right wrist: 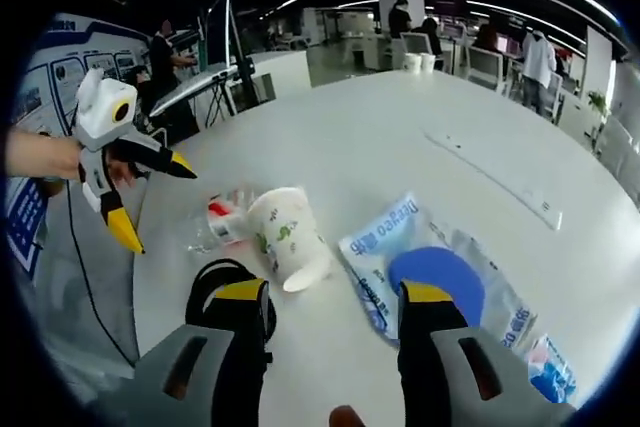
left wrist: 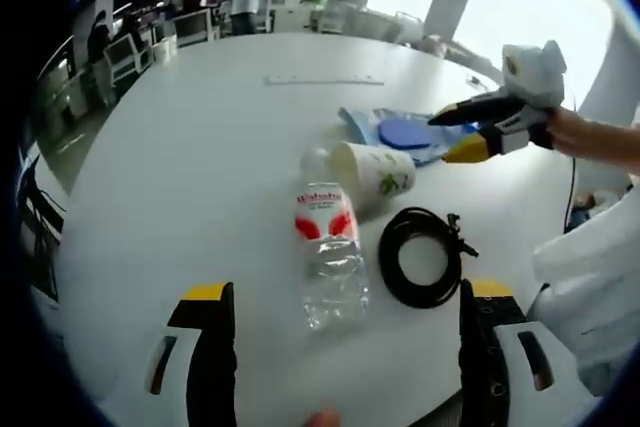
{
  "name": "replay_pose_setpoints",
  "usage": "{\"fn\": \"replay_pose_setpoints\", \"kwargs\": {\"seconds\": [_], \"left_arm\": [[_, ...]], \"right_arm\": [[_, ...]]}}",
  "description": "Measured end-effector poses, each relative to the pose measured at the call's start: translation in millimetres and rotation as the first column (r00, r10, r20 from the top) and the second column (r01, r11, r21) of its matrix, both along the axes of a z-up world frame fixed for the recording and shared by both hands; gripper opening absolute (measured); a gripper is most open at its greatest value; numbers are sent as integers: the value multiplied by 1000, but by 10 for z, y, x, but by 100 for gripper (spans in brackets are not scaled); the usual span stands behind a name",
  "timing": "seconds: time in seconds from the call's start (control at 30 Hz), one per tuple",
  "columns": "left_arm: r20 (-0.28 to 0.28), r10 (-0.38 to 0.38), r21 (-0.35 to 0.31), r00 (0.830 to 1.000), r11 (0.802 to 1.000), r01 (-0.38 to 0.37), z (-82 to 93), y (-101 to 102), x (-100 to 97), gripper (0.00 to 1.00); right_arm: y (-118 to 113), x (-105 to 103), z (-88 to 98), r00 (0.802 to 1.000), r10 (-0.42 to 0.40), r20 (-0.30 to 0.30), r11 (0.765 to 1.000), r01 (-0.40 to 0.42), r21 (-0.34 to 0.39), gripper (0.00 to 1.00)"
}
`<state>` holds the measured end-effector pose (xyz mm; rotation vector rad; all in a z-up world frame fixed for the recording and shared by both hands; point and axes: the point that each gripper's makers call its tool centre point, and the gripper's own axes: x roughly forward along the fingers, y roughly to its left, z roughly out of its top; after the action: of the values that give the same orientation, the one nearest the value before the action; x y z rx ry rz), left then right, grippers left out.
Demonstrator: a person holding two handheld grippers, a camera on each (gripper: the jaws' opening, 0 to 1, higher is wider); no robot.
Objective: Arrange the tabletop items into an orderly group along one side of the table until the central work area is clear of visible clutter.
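Observation:
A clear plastic water bottle (left wrist: pixel 330 247) with a red-and-white label lies on its side on the white table, between my left gripper's (left wrist: pixel 345 347) open jaws. Beyond it a white paper cup (left wrist: pixel 375 172) lies tipped over, touching the bottle's neck. A coiled black cable (left wrist: pixel 420 255) rests to the right. A blue plastic bag (left wrist: pixel 385 119) with a blue disc (left wrist: pixel 405 133) on it lies farther back; my right gripper (left wrist: pixel 440 139) hovers open over it. In the right gripper view my right gripper (right wrist: pixel 335 332) stands open above cup (right wrist: pixel 290 237) and bag (right wrist: pixel 385 237).
A long thin white strip (left wrist: pixel 325 79) lies on the far part of the round table (left wrist: pixel 200 167). A white sleeve (left wrist: pixel 590 277) hangs by the table's near right edge. Desks, chairs and people stand in the room behind.

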<state>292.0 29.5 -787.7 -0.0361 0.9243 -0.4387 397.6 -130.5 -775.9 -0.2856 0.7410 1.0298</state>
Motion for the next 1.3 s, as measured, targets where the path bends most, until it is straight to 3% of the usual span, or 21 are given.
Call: {"fn": "replay_pose_setpoints", "kwargs": {"seconds": [0.23, 0.3, 0.4, 0.8, 1.07, 1.3], "left_arm": [[0, 35, -17, 999, 999, -35, -7, 34, -67, 89], [-1, 38, -21, 999, 999, -38, -13, 30, -84, 89], [-4, 42, -19, 999, 999, -42, -26, 36, -129, 89], [5, 79, -25, 997, 997, -79, 19, 66, -55, 86], [-3, 96, -51, 995, 994, -96, -27, -17, 24, 84], [-19, 113, -75, 993, 991, -114, -88, -35, -30, 84]], "right_arm": [[209, -101, 7, 989, 150, 3, 988, -150, -34, 49], [319, -134, 14, 976, 220, -7, 975, -220, -43, 50], [475, -109, 36, 955, 297, 27, 952, -293, -87, 50], [901, -63, 41, 920, 391, 38, 917, -385, -106, 50], [957, -69, -205, 886, 463, -10, 866, -455, -207, 51], [984, -72, -380, 877, 479, -51, 842, -475, -255, 51]]}}
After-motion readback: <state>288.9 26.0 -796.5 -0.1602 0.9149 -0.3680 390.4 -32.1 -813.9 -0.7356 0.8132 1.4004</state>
